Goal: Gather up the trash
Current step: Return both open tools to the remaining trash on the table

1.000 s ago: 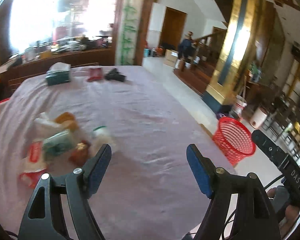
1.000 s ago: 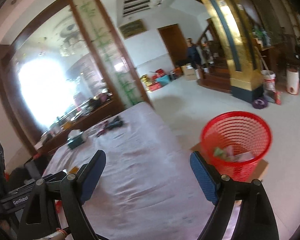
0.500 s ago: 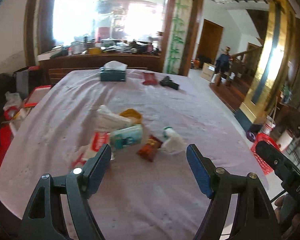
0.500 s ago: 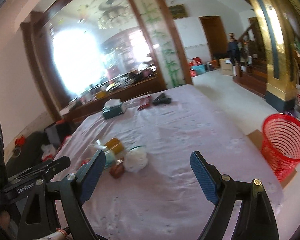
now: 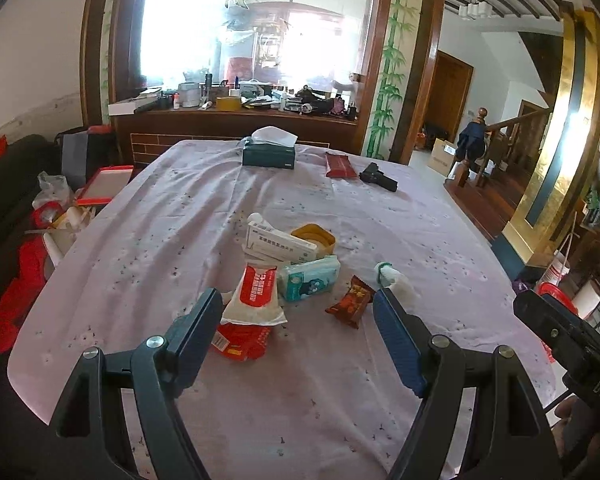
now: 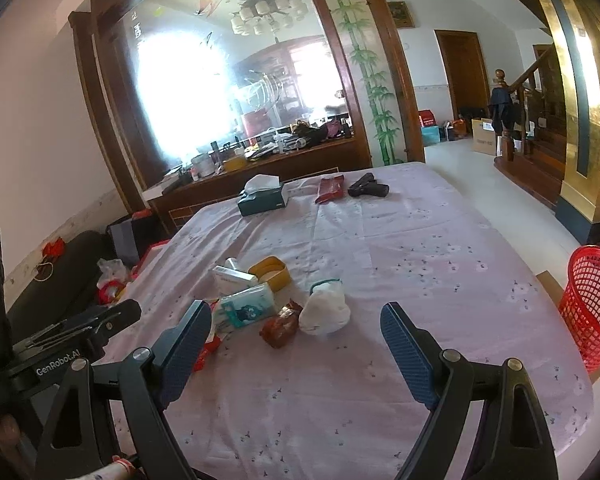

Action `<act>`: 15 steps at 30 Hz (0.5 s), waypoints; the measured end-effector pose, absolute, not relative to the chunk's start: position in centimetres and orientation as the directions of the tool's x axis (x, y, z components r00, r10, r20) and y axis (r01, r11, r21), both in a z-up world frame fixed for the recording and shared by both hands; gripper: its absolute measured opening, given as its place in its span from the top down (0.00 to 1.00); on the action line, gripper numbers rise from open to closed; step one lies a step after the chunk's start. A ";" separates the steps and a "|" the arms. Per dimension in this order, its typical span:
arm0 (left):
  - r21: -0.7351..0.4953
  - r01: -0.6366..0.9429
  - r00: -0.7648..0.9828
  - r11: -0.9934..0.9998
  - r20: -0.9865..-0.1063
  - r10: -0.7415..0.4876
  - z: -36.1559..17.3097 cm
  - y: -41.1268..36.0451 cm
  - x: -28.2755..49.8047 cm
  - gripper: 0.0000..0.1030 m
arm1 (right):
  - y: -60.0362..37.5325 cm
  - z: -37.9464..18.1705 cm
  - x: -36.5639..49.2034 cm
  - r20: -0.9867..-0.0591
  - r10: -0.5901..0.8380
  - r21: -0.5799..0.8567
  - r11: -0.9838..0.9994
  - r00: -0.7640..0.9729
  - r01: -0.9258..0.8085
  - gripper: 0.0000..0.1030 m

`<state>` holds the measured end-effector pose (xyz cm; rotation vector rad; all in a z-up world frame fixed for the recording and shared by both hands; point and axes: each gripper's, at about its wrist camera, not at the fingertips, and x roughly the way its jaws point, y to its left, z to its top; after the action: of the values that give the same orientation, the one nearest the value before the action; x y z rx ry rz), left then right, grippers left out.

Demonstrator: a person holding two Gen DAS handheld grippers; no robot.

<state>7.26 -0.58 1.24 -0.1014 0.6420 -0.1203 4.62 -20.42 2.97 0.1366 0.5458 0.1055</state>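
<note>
A pile of trash lies mid-table: a red and white wrapper point(image 5: 256, 294), a teal tissue pack point(image 5: 310, 278), a brown snack packet point(image 5: 350, 301), a white crumpled cup point(image 5: 394, 278), a white box point(image 5: 280, 242) and a yellow tub point(image 5: 314, 237). My left gripper point(image 5: 298, 334) is open and empty, just short of the pile. My right gripper point(image 6: 296, 346) is open and empty, near the snack packet point(image 6: 280, 326) and white cup point(image 6: 324, 308). The red basket point(image 6: 592, 304) stands on the floor to the right of the table.
A tissue box point(image 5: 269, 153), a red packet point(image 5: 340, 165) and a black object point(image 5: 378, 178) lie at the table's far end. Clutter and red items point(image 5: 60, 216) sit left of the table. Stairs and a gold pillar point(image 5: 552, 160) are to the right.
Both grippers have swung left from the basket side back toward the table, bringing the trash pile in front of them. Both stayed open.
</note>
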 end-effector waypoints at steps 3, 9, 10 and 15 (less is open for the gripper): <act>-0.126 0.078 0.796 0.989 -0.589 -0.138 1.3 -0.5 7.2 0.26 | -20.4 3.1 4.4 -0.510 0.141 0.157 0.985 0.849 -0.069 0.13; -0.120 0.069 0.798 0.990 -0.590 -0.126 1.3 0.0 7.1 0.26 | -20.1 2.9 4.7 -0.513 0.147 0.160 0.984 0.845 -0.075 0.13; -0.119 0.066 0.798 0.991 -0.590 -0.124 1.2 0.1 7.1 0.26 | -20.1 2.9 4.8 -0.514 0.148 0.160 0.984 0.845 -0.075 0.13; -0.115 0.054 0.799 0.992 -0.591 -0.112 1.2 0.6 6.9 0.26 | -19.8 2.7 5.2 -0.518 0.155 0.158 0.984 0.841 -0.084 0.13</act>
<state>6.95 0.61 1.15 -0.0941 0.6399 -0.0890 5.16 -19.81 2.68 0.1313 0.5578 0.1268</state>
